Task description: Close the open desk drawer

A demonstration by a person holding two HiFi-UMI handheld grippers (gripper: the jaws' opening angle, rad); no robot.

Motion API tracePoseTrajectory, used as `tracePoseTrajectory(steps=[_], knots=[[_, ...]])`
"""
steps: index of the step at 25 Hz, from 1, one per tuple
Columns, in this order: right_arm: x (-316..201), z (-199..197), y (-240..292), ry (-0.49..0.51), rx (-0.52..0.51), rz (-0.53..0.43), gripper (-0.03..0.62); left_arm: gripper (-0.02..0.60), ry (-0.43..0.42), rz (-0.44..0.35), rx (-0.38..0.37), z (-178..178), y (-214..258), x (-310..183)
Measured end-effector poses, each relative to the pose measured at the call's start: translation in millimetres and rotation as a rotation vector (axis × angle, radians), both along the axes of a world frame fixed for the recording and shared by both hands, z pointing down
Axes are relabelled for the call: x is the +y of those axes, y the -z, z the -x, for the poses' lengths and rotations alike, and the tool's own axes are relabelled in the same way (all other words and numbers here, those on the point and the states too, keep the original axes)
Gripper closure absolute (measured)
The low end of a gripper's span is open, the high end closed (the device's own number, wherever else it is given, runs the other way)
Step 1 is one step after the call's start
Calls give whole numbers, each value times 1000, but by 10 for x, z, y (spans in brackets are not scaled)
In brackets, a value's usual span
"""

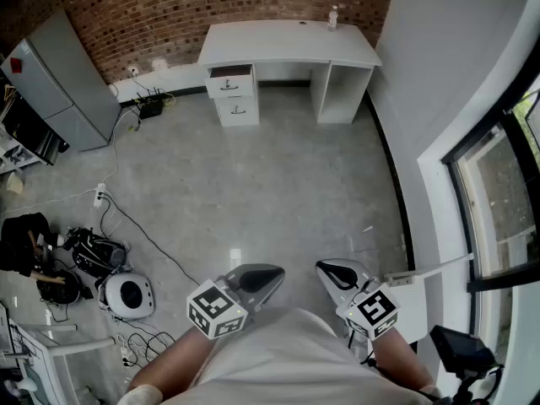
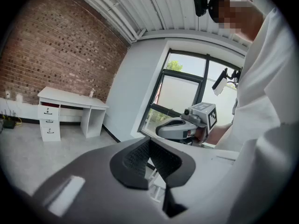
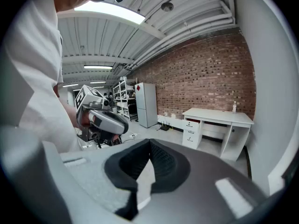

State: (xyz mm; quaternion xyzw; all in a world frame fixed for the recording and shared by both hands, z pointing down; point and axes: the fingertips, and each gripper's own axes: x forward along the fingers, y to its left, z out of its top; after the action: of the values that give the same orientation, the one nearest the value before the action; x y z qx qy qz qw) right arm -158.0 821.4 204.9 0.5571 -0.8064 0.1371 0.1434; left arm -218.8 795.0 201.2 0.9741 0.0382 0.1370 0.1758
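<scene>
A white desk (image 1: 287,45) stands against the brick wall at the far end of the room. Its drawer stack is on the left, and the top drawer (image 1: 230,81) sticks out a little. Both grippers hang close to my body, far from the desk. My left gripper (image 1: 253,281) and my right gripper (image 1: 337,275) are both shut with nothing between the fingers. The left gripper view has the desk (image 2: 70,99) small at the left, beyond the shut tips (image 2: 149,141). In the right gripper view the drawer (image 3: 191,123) lies beyond the shut tips (image 3: 149,143).
A small bottle (image 1: 333,17) stands on the desk's right end. A grey cabinet (image 1: 59,83) is at the left wall. A power strip (image 1: 150,104), cables, bags and a round white device (image 1: 126,294) lie on the floor at the left. A window (image 1: 506,192) runs along the right.
</scene>
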Motion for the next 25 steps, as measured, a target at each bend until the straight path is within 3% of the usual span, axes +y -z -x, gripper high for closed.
tracePoseTrajectory(steps=[12,16,25], knots=[[-626,548,10,46,2,19,592,577,52,25,12,567,-52,-575],[-848,668,-3,25,12,17,591,577,60,77,28,760,-82,-750],[-1392,746,-73,38,3,24,572,575,102,98,35,757,-234,-1276]])
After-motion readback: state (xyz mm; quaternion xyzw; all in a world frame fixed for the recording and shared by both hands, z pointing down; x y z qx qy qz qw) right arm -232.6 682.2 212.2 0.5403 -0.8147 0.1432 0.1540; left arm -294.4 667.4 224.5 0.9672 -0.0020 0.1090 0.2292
